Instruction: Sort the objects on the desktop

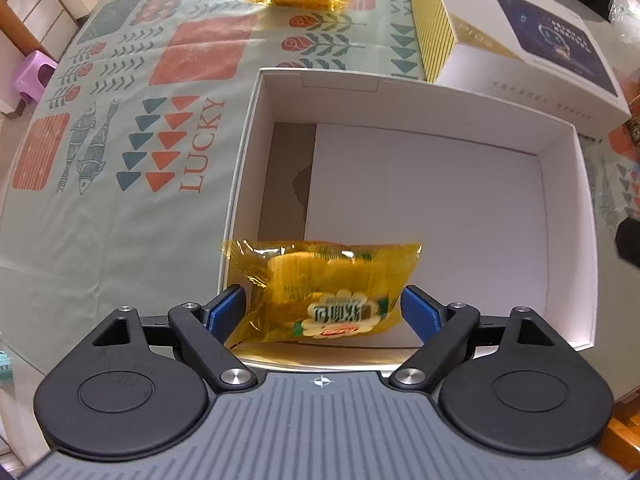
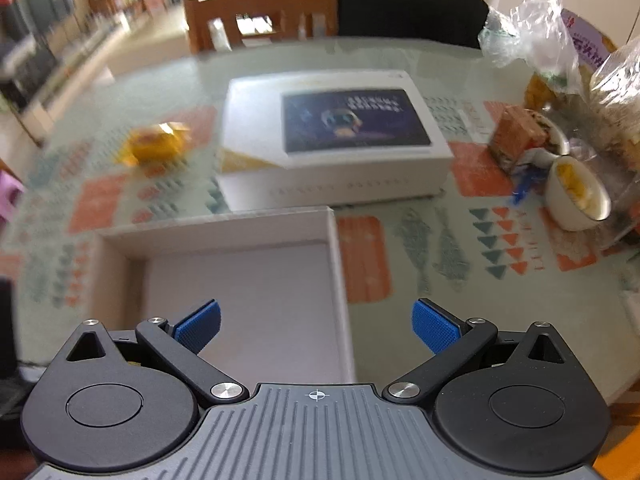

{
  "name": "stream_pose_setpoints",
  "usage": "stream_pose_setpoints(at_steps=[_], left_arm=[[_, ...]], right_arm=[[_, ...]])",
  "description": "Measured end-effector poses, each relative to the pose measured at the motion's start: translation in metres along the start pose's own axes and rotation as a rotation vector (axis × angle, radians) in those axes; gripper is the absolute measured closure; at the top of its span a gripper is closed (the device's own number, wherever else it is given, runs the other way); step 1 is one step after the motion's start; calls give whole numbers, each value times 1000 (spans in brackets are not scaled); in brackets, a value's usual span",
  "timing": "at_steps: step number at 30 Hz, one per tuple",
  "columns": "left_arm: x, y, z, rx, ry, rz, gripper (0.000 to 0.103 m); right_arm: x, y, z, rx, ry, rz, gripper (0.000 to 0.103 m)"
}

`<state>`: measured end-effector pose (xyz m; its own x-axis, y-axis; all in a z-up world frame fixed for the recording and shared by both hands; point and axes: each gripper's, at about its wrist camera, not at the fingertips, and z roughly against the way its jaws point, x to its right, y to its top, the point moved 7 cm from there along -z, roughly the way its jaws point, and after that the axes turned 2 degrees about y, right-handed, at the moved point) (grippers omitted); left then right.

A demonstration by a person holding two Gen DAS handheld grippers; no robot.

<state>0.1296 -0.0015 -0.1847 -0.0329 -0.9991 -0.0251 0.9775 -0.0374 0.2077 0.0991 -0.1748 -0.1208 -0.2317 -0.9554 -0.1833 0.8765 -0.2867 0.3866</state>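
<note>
Your left gripper (image 1: 321, 308) fingers grip the yellow snack packet (image 1: 324, 288) crosswise, just above the open white box (image 1: 560, 240)'s near-left corner; right gripper (image 2: 316, 326) fingers spread, empty.

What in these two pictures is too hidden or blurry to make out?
- Left view: the box's near floor, hidden behind the snack packet.
- Left view: whether the left gripper's fingers touch the packet.
- Right view: the plastic bags' contents, blurred and cut off by the edge.

right view blurred; bowl (image 2: 578, 196) contents unclear
</note>
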Motion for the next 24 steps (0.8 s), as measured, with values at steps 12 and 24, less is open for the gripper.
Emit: stream_pose_setpoints(at_steps=[12,24], left_arm=[[-4,8,22,32,50,-62,0],[-8,13,29,44,-33,-3,0]], right_arm=[[-4,13,70,353,-46,15,0],[-4,4,41,202,-33,-18,0]])
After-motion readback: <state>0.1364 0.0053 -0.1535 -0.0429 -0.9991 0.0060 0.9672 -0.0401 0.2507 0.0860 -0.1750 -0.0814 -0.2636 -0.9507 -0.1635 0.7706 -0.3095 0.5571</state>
